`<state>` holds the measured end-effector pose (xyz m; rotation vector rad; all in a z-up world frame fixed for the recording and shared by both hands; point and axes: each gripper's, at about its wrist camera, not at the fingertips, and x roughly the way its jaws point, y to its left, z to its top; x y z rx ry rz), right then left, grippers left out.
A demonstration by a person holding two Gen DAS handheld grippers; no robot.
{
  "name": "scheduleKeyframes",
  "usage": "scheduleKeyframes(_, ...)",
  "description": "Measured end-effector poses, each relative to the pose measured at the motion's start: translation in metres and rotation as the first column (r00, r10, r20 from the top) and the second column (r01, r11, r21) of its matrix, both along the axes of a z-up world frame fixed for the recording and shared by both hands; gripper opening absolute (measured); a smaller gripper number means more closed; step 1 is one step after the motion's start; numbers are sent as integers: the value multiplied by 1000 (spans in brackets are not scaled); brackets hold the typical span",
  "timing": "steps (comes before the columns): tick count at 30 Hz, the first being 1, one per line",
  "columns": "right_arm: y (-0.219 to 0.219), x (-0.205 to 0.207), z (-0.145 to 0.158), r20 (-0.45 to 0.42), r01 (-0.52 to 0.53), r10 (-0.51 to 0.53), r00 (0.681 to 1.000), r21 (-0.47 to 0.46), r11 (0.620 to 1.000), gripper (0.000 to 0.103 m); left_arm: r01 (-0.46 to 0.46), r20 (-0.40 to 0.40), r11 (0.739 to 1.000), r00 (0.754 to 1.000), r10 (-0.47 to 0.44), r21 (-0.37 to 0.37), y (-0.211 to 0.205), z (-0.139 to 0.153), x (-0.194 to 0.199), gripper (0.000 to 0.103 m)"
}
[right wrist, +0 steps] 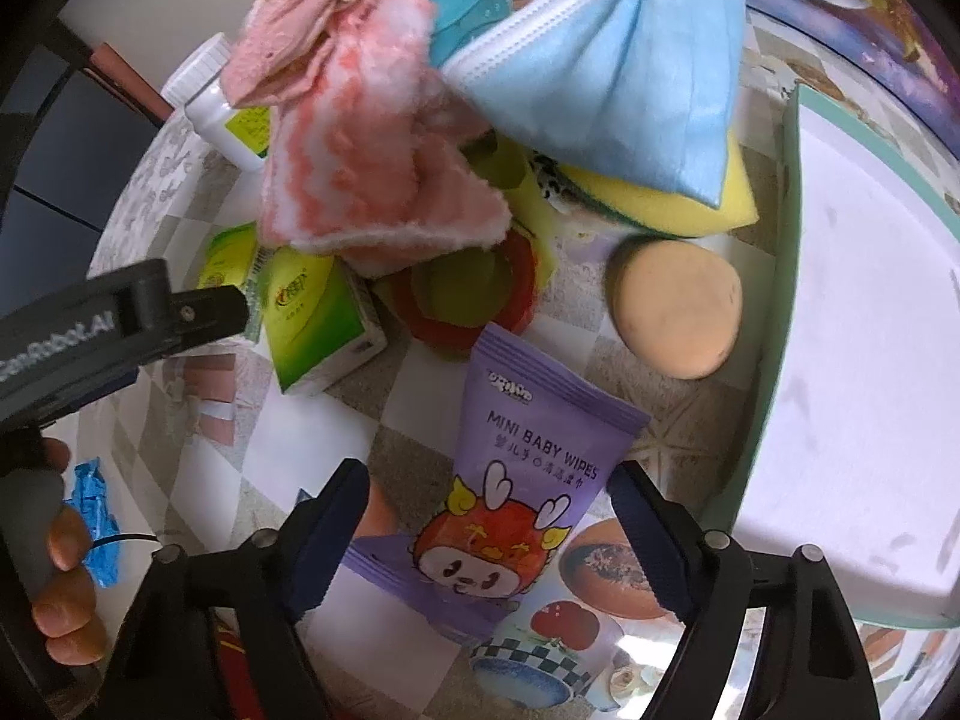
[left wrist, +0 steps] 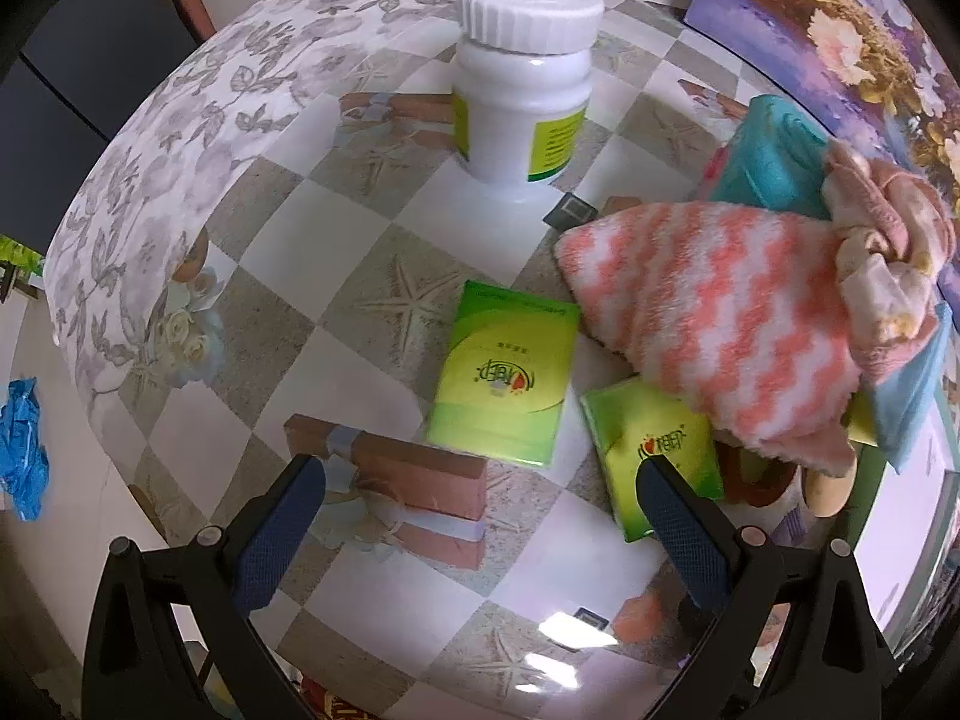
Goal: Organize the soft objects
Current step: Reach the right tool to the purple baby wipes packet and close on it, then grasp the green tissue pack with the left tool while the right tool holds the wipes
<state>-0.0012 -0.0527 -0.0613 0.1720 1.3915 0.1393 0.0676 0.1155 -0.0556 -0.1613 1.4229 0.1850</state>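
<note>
- Two grippers hang over a checked tablecloth (left wrist: 384, 228) strewn with soft goods, both pointing steeply down.
- Left wrist view: the left gripper (left wrist: 480, 498) stands wide open with nothing between its jaws. One green tissue pack (left wrist: 501, 375) lies flat just ahead of the gap, its long axis running away from the camera. A second green pack (left wrist: 651, 450) lies right by the right-hand finger, which covers part of it.
- Beyond them a pink-and-white fluffy cloth (left wrist: 720, 324) is draped over a heap, and a white pill bottle (left wrist: 522, 72) stands upright further off. What lies under the cloth cannot be made out from here.
- Right wrist view: the right gripper (right wrist: 489, 519) is open and straddles a purple baby wipes pouch (right wrist: 516, 498), which lies between the fingers with its long axis pointing ahead and slightly right. The pads seem clear of it on both sides, so it is not gripped. This hand is plainly the nearer one to the pouch.
- A mint-edged white tray (right wrist: 774, 312) sits just to the right, likely where the pouch belongs.
- Ahead lie a round beige sponge (right wrist: 678, 309), a yellow sponge (right wrist: 654, 204) under a blue face mask (right wrist: 630, 78), and a red ring (right wrist: 474, 294) half hidden by the cloth.
- At left, the other gripper's body and a hand's fingertips (right wrist: 66, 594) are cut off by the frame.
</note>
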Motion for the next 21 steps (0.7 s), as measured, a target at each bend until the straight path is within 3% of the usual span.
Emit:
scheduleKeyframes(5,17,9,-9,12,-5,6,1000,-27,1000,77,0,8,1000,1000,0,18,6,-1,4,103)
scheduleKeyframes(7,15,7,-5,18,-1,2,1000,-38,999,66,10,14,1000,1000,-10,21,0,1,-4,103)
scheduleKeyframes(9,8,3,-2,22,6,-5,1000,-30,1000,47,22,23,999,999,-23,30,-7,4,-6,103)
scheduleKeyframes(21,-17,-4,26,55,35,-35,998,-3,999,42,103,54,995,993,-103,-2,-39,23,-9,103)
